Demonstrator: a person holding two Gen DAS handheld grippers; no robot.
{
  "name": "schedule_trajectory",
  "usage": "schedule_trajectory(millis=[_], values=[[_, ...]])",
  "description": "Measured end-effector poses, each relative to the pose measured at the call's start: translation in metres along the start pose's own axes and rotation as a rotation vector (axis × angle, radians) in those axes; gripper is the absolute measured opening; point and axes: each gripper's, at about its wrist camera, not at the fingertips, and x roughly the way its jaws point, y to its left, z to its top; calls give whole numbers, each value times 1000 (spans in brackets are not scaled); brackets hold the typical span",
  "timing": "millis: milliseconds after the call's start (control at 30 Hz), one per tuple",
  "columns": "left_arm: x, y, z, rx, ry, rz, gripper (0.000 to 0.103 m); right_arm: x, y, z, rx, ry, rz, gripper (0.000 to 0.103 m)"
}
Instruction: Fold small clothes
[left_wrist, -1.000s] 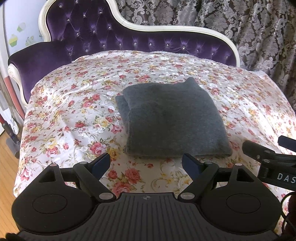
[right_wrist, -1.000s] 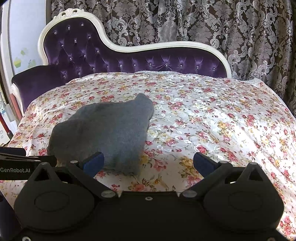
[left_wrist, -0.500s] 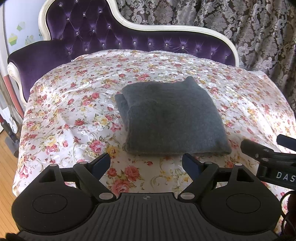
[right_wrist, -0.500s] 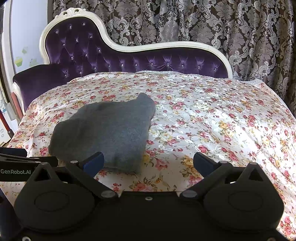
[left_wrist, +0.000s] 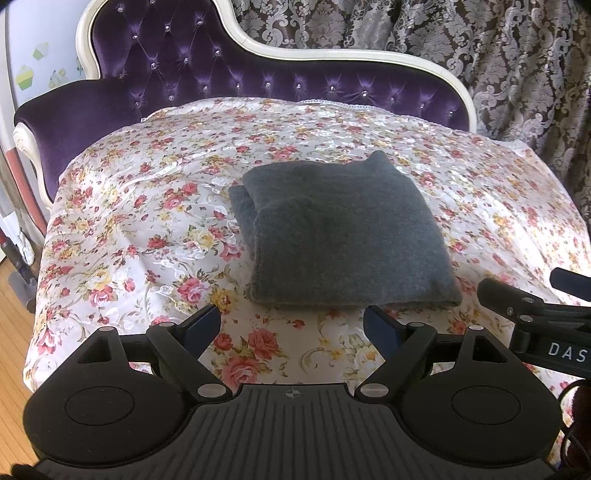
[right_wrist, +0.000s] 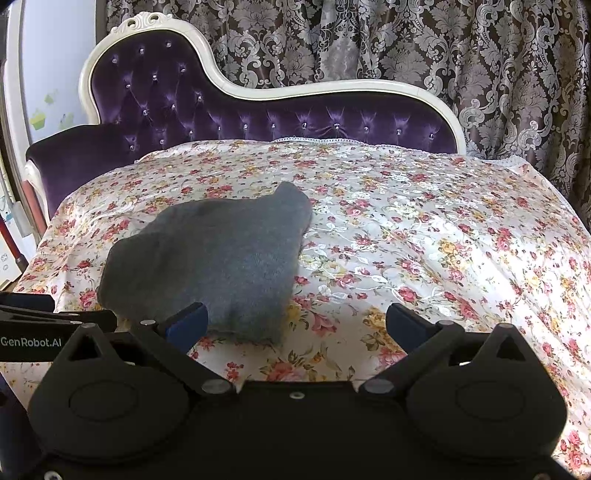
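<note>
A dark grey knitted garment (left_wrist: 343, 236) lies folded into a thick square on the floral sheet (left_wrist: 147, 236). It also shows in the right wrist view (right_wrist: 218, 266), left of centre. My left gripper (left_wrist: 293, 326) is open and empty, just in front of the garment's near edge. My right gripper (right_wrist: 295, 325) is open and empty, in front of the garment's near right corner. Each gripper's body shows at the edge of the other's view.
The sheet covers a purple tufted chaise (left_wrist: 192, 66) with a white frame. Patterned curtains (right_wrist: 406, 44) hang behind it. Wooden floor (left_wrist: 11, 354) lies beyond the sheet's left edge. The right half of the sheet (right_wrist: 461, 240) is bare.
Both grippers have drawn back slightly from the garment and stay open. The garment has not moved.
</note>
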Motion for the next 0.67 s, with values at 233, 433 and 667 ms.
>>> schedule_trajectory(millis=[233,433,667], values=[[0,-1,0,-1,0,1,84,0,1,0,0,0,0,102],[0,-1,-1,0,4,-2,84,1,0,-1,-1,4,2,102],[1,-1,-1,3,8,-1,84,2,-1,-1,0,7,4,102]])
